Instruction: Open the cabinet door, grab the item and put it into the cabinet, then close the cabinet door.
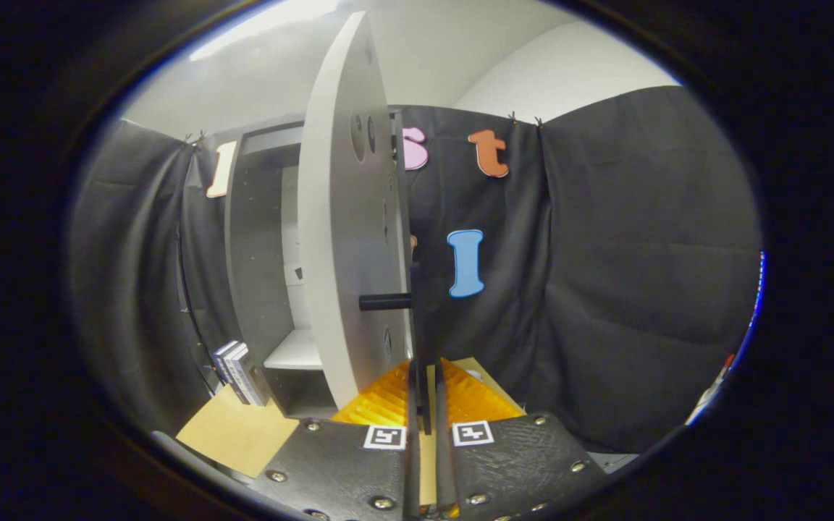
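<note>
Foremost, a tall grey cabinet (258, 239) stands on the worktop (236, 434) against the black cloth wall, its front open and its inside in view, with a pale shelf (294, 352) low down and a darker compartment beneath it.

Next, the cabinet door (344, 239), pale grey, stands swung out edge-on toward the camera, reaching from near the top of the cabinet down almost to the worktop. Two round recesses sit near its upper inner face.

Then, the worktop itself, a tan board, lies under the cabinet and runs forward to the jaws.

Gripper (423, 394): jaws drawn narrow, nearly together, directly ahead of the camera and just below the door's lower edge. A thin dark upright piece stands in the slim gap between the fingertips; whether both fingers press on it cannot be told.

Door handle (386, 302): a short dark bar jutting sideways from the door's face, above the fingertips and apart from them.

Item (242, 373): a small stack of flat boxes, leaning upright on the worktop just beside the cabinet's outer left wall, outside the cabinet and well apart from the jaws.
</note>
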{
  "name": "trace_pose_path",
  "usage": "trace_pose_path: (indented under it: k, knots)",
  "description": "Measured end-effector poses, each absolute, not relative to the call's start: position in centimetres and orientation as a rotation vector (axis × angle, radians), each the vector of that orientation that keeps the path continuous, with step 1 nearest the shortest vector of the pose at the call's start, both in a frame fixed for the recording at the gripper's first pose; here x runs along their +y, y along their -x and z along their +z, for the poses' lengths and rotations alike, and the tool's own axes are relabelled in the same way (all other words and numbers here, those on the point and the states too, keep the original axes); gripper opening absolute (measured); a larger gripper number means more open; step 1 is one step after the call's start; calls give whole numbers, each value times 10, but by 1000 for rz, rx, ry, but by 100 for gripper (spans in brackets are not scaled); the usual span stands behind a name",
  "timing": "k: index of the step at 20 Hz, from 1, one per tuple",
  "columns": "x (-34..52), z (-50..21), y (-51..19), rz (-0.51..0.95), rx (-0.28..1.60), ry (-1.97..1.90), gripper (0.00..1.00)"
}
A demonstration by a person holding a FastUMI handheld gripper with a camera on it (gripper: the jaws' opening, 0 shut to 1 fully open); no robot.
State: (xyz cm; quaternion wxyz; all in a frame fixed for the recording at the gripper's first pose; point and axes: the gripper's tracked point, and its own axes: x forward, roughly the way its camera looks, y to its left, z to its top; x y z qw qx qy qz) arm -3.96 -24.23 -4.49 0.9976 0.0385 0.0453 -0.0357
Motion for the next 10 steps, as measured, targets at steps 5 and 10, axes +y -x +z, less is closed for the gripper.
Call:
trace_pose_path:
  k: [5, 10]
  knots:
    - [-258, -53, 44, -64, 92, -81, 9]
    - [-267, -53, 51, -48, 93, -81, 9]
